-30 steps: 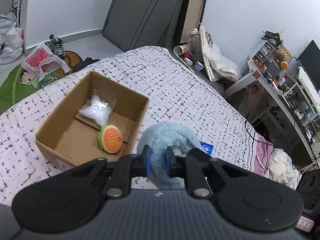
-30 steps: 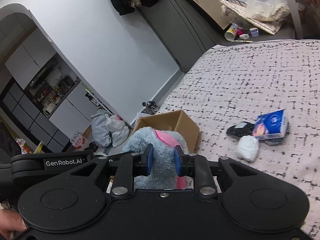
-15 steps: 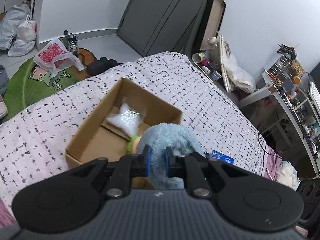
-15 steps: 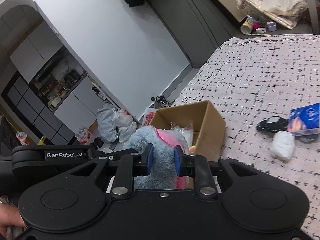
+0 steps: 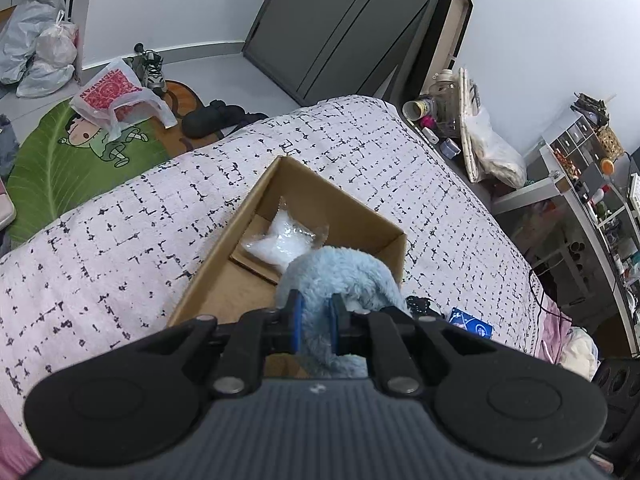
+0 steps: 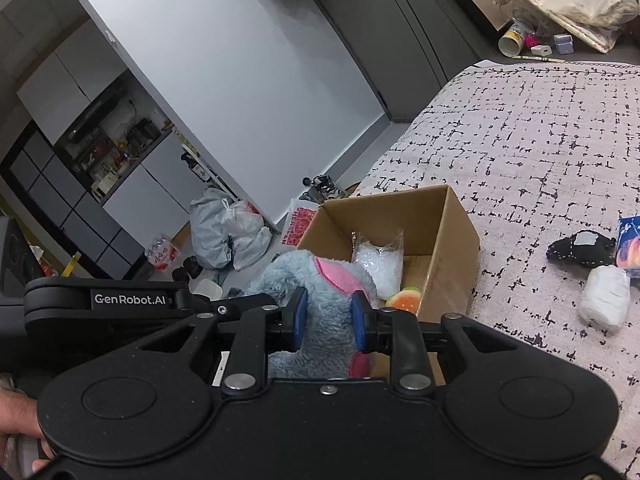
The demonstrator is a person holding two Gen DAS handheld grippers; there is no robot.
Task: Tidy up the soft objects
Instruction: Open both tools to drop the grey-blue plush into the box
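Observation:
A fluffy blue plush toy [image 5: 340, 272] with pink patches [image 6: 288, 272] hangs over the near end of an open cardboard box [image 5: 360, 216] on the bed. My left gripper [image 5: 314, 308] is shut on it. My right gripper [image 6: 329, 312] holds it too; its jaws are opening while the pads still touch the fur. Inside the box [image 6: 452, 248] lie a clear bag of white filling [image 5: 280, 240] and an orange burger toy [image 6: 404, 298]. The left view's plush hides the burger toy.
On the patterned bedspread [image 6: 520, 152] to the right of the box lie a white roll [image 6: 604, 296], a black soft item [image 6: 580, 248] and a blue tissue pack [image 6: 630, 248]. Bags and shoes sit on the floor beyond the bed. A hand [image 6: 16, 416] shows at lower left.
Both grippers have carried the plush toward the box and slightly down. It now hangs over the box's near end, hiding the burger toy in the left wrist view.

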